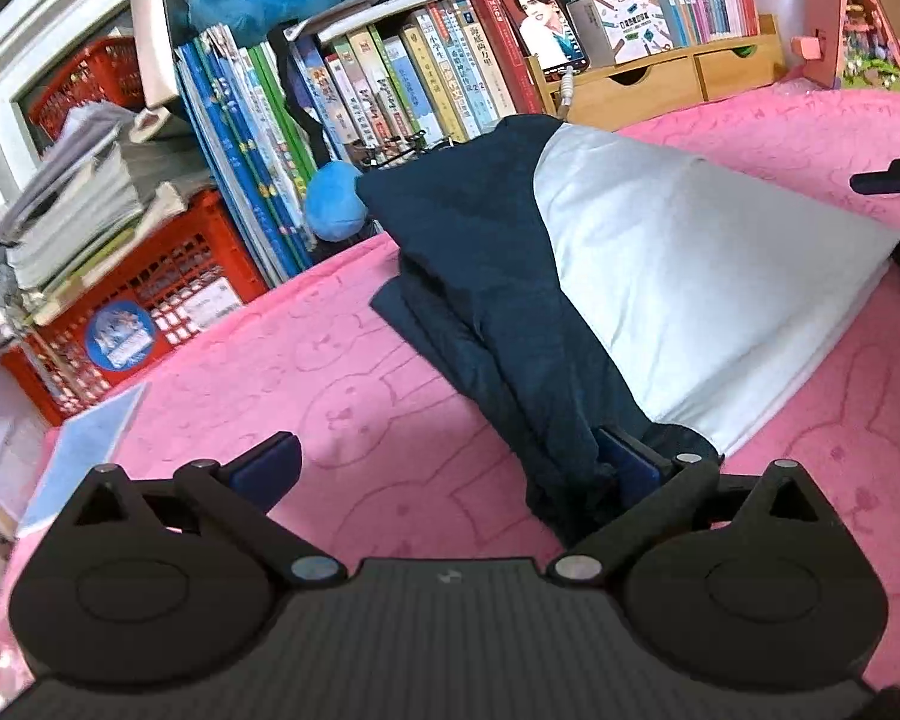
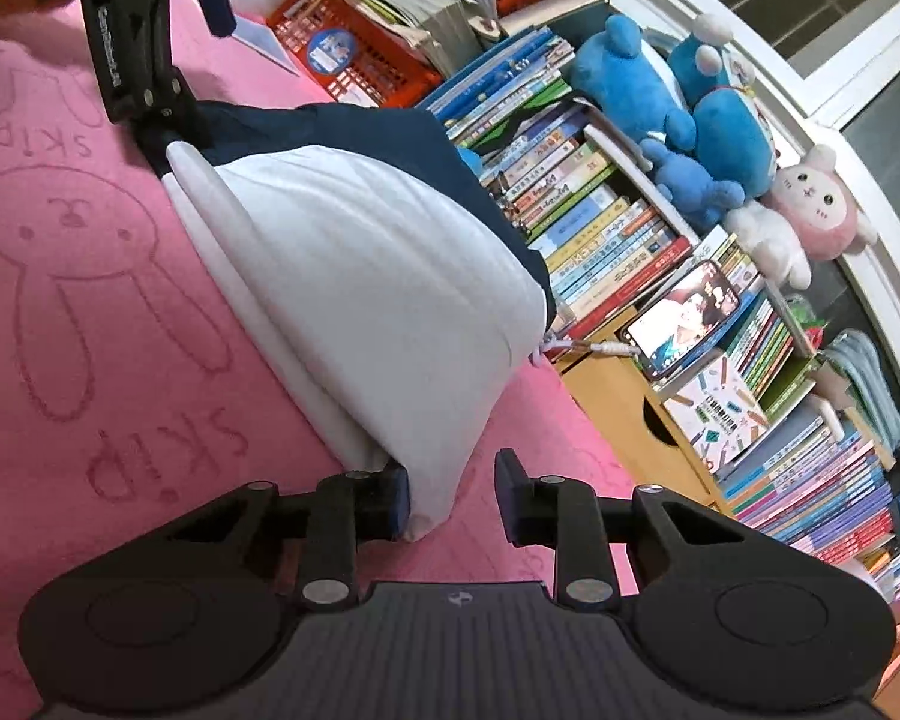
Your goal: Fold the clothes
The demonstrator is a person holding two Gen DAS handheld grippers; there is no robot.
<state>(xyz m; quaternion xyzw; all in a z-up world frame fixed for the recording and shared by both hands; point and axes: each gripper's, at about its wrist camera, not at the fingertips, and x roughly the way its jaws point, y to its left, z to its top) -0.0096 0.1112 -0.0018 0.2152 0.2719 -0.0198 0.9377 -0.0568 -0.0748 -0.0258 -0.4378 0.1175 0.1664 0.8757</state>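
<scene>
**A:** Pink rabbit-print cloth spread across the desk, with books and plush toys packed along the back edge. Whereabouts of the garment?

**B:** Lying mid-desk: garment folded into a long bundle, navy half toward the left edge, white half toward the right, far end almost against the books.

**A:** State of the fingers?

**B:** Left gripper spread wide, gripping nothing. One finger tucked against the navy fold at the near end, the other out over bare cloth. Right gripper narrowed but not clamped. White corner between its fingers, touching one and clear of the other.

**A:** Likely trouble from here?

**B:** Most likely pinching only the top white layer, then peeling the stack open on lifting. Also dragging the navy fold out of line when pulling that tucked finger free. Possibly shoving the bundle back into the cable plugged into the phone near the back edge.

**A:** Anything readable?

**B:** "SKIP" stamped more than once beside the rabbits on the cloth. Chinese titles on the spines, too small to make out. Round blue sticker on the red crate, illegible. Small lettering down the left gripper's side in the right wrist view, too blurred to read.
</scene>
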